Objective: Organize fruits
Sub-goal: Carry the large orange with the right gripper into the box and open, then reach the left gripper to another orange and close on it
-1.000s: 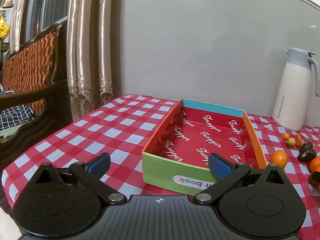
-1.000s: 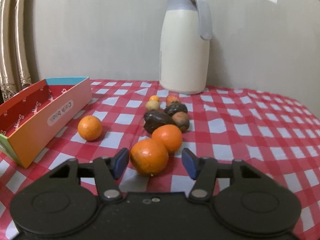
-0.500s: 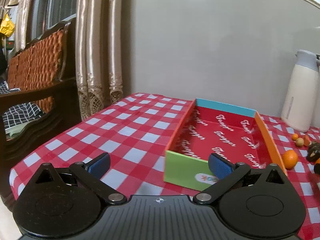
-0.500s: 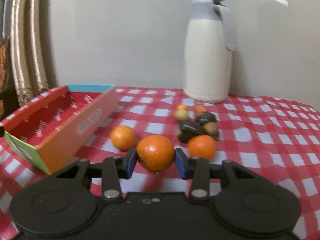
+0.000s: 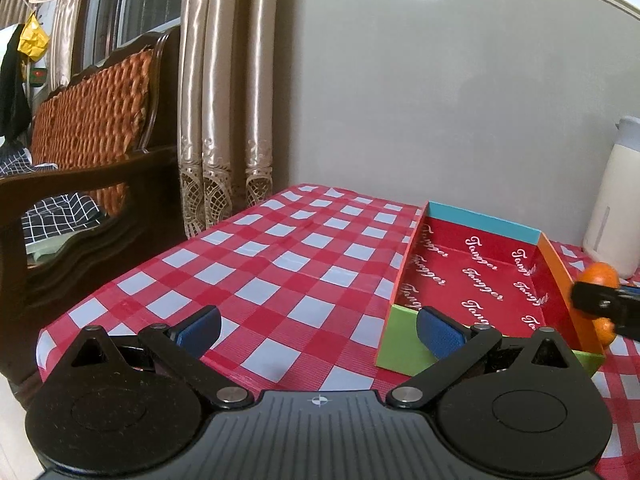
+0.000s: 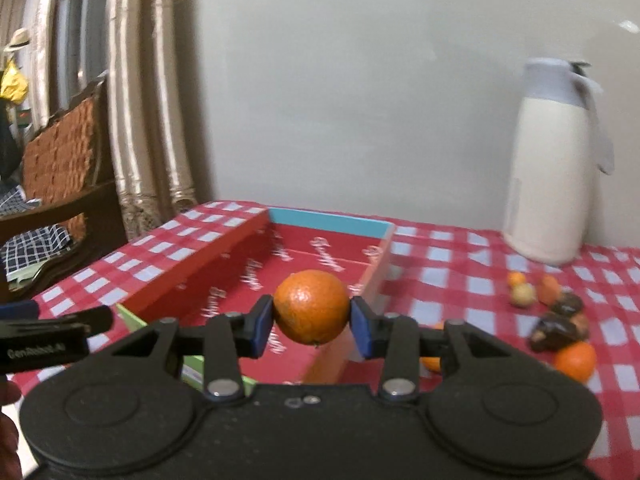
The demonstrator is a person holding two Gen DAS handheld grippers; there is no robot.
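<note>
Since a second ago the right tool [image 6: 312, 322] has closed on an orange [image 6: 311, 306] and carried it from the surface's right side over the box [image 6: 224, 258]. Firm, round, likely slippery: gripped across its middle. The left tool [image 5: 318, 326] gapes wide, empty.

Right claw [image 6: 313, 322]: black body, blue pads [image 6: 262, 322], silver pivot screws.

Right tool [image 6: 312, 322] closed on orange [image 6: 311, 306], lifted over box [image 6: 224, 258]
</note>
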